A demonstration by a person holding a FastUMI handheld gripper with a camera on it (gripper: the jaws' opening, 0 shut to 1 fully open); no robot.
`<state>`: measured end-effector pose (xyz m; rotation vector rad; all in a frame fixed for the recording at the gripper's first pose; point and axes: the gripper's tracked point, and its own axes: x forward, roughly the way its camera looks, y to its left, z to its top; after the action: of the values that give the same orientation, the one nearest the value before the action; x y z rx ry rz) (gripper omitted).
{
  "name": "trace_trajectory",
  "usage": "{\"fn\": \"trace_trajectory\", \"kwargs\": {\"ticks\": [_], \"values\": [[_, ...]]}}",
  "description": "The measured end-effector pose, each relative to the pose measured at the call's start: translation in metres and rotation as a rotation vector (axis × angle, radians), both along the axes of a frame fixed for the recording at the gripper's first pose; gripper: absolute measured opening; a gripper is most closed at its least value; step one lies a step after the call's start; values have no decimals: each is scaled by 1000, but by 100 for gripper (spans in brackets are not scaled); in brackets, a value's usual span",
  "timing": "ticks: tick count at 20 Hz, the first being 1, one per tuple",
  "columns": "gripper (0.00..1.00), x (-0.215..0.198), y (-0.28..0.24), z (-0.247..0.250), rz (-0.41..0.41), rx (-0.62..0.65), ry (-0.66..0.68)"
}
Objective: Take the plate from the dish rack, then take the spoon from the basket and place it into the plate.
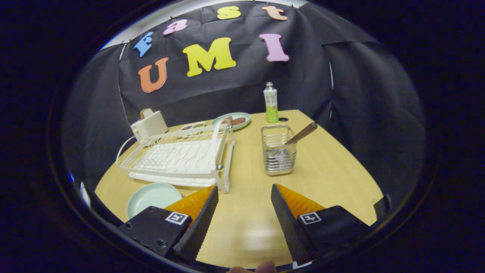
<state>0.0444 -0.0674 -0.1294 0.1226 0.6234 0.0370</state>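
claw (244,212): wide apart, holding nothing
plate (151,196): flat on bench, beside rack (182,159)
spoon (299,137): in basket (278,155); likely light, stiff, slippery; grab handle

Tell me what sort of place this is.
Likely a staged kitchen tabletop in a recording booth: a white dish rack, a wire basket holding a spoon, and a toaster on a wooden table. The open gripper holds nothing.

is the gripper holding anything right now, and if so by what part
Nothing is held. The gripper is open, its fingers spread over bare table. The spoon still stands in the basket beyond them.
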Motion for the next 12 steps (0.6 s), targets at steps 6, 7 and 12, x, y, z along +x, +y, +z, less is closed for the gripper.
{"fn": "trace_trajectory", "kwargs": {"ticks": [6, 7, 12], "values": [[100, 28, -56, 21, -113, -99, -202], [100, 33, -59, 17, -106, -93, -216], [100, 83, -86, -2, -123, -65, -242]]}}
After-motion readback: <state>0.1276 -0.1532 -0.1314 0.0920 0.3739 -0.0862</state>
